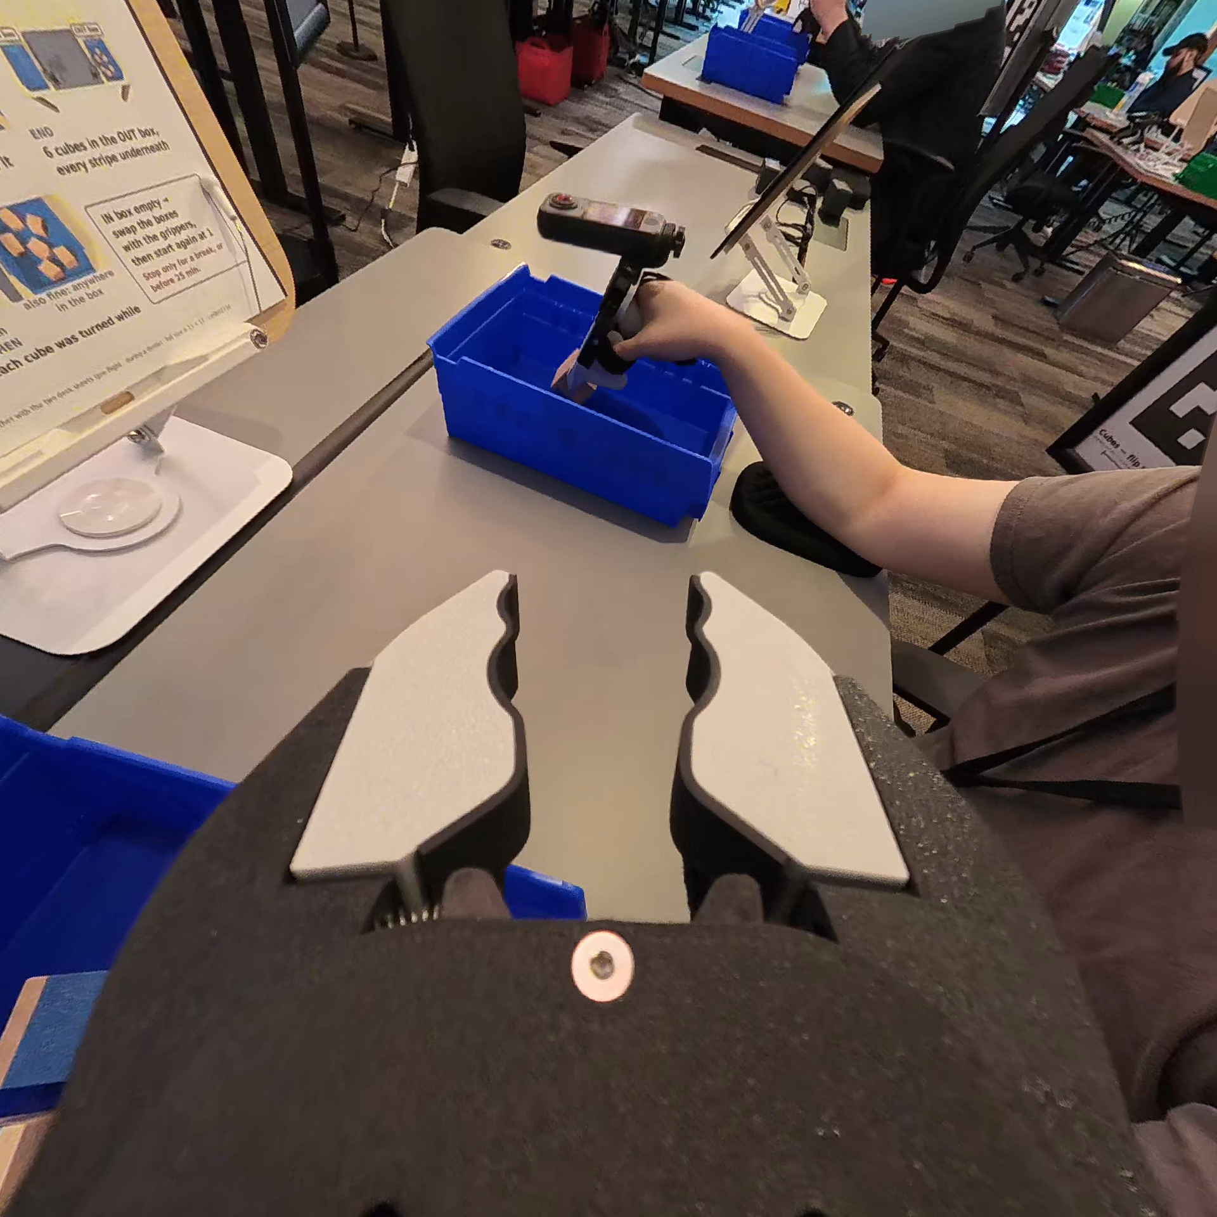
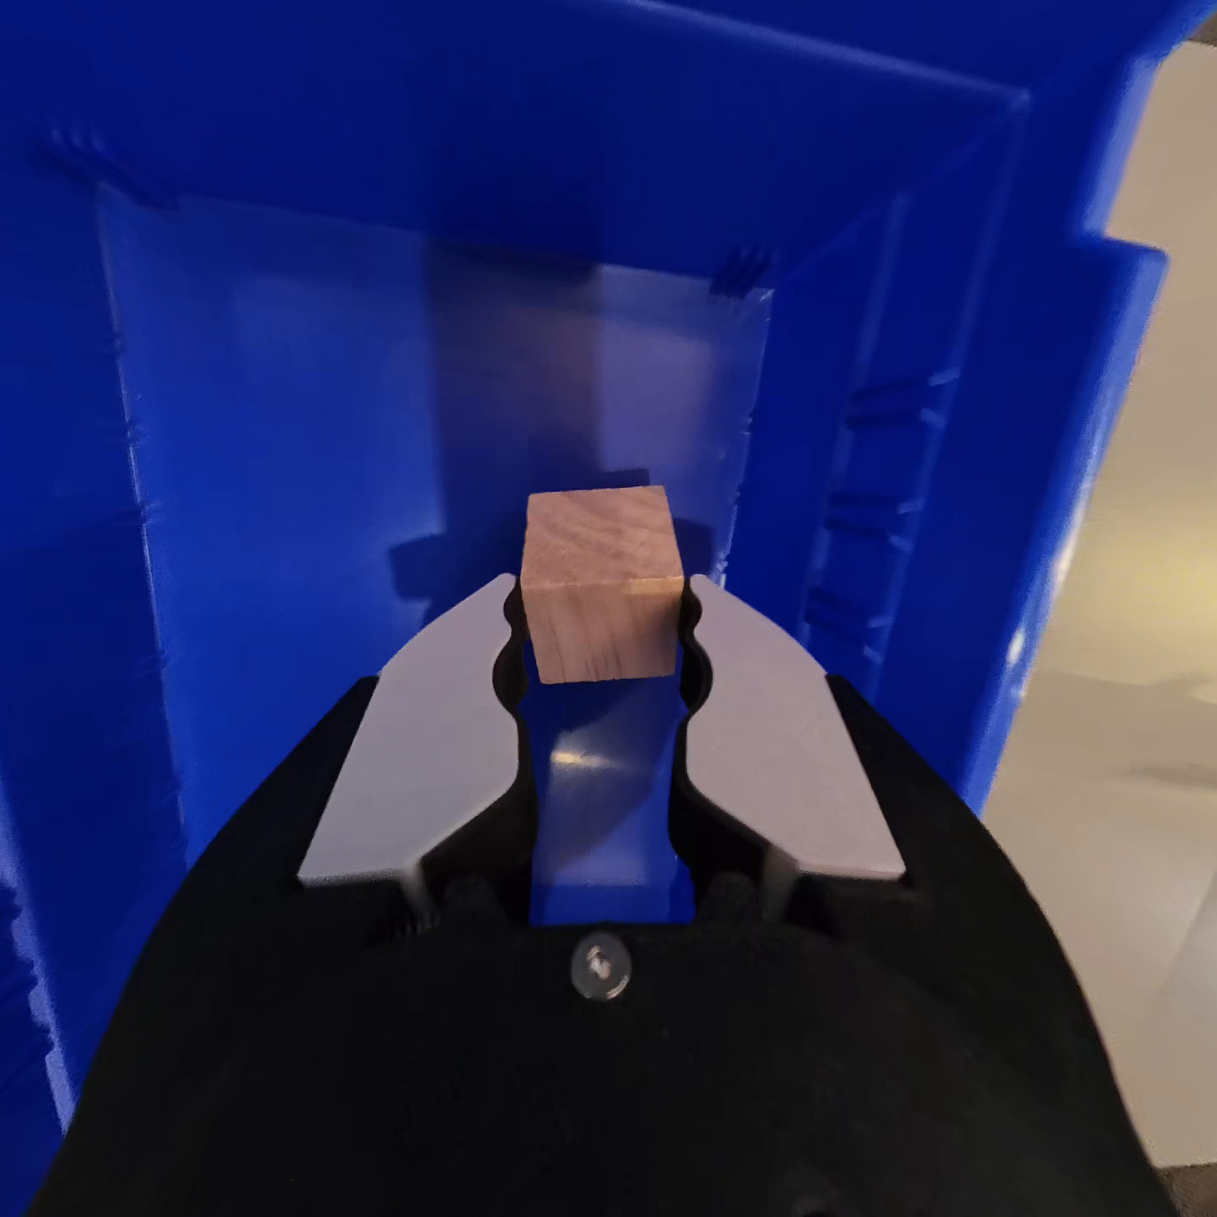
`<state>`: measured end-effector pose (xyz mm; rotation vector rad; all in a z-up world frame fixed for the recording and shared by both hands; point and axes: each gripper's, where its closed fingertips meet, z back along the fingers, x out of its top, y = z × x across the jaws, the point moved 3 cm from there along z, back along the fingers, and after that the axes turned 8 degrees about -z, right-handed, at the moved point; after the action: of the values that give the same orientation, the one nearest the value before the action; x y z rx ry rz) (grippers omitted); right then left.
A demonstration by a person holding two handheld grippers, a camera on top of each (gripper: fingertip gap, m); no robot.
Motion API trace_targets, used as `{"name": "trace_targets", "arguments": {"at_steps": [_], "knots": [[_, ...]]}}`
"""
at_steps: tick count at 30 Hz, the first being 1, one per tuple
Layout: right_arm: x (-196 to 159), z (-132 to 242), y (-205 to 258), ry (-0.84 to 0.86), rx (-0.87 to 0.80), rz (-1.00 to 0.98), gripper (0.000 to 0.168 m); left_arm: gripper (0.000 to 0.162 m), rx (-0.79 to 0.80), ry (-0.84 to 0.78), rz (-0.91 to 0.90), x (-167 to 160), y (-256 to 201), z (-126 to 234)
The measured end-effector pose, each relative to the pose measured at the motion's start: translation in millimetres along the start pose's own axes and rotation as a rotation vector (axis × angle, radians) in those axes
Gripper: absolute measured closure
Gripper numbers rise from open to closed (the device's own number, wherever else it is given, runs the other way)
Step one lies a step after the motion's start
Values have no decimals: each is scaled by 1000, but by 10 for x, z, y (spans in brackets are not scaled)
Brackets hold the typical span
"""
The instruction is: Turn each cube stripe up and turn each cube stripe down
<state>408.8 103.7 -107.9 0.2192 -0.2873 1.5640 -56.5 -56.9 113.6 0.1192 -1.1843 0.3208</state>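
R claw point(image 2: 600, 586) is gripping a wooden cube point(image 2: 600, 593) btwn its tips, down inside a blue bin point(image 2: 276, 329). No stripe is showing on the faces in view, so the stripe is either underneath or against a pad; can't tell which. Can't tell either whether the cube is resting on the bin floor or hanging just above it. In the L wrist view, the R claw point(image 1: 579, 385) is dipping into that same bin point(image 1: 579, 441), which is sitting mid-desk point(image 1: 369, 579), w/ the person's hand point(image 1: 665, 323) wrapping the handle.

L claw point(image 1: 600, 593) is hovering over bare desk, released and gripping nothing. A 2nd blue bin point(image 1: 85, 843) is sitting at its near left, w/ a cube point(image 1: 39, 1027) peeking out at the corner, its blue stripe facing up.

Step in hand, as I'm reading it: setting a turned cube down in the far bin, stripe side under. Next move is calling for the R claw to ease open w/o nudging the cube over, then lift straight up clear of the bin walls, while the L goes for the cube in the near bin.
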Motion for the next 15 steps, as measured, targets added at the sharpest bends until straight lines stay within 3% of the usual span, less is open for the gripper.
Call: {"name": "trace_targets", "arguments": {"at_steps": [6,8,15], "knots": [[43,-49,-47,-24,-9,-22,123,113,10,24,2,-43,22,24],[48,-40,-19,-22,-4,0,115,112,35,79,-4,-137,59,82],[243,279,138,-190,14,85,109,109,526,222,-157,-360,550,608]]}}
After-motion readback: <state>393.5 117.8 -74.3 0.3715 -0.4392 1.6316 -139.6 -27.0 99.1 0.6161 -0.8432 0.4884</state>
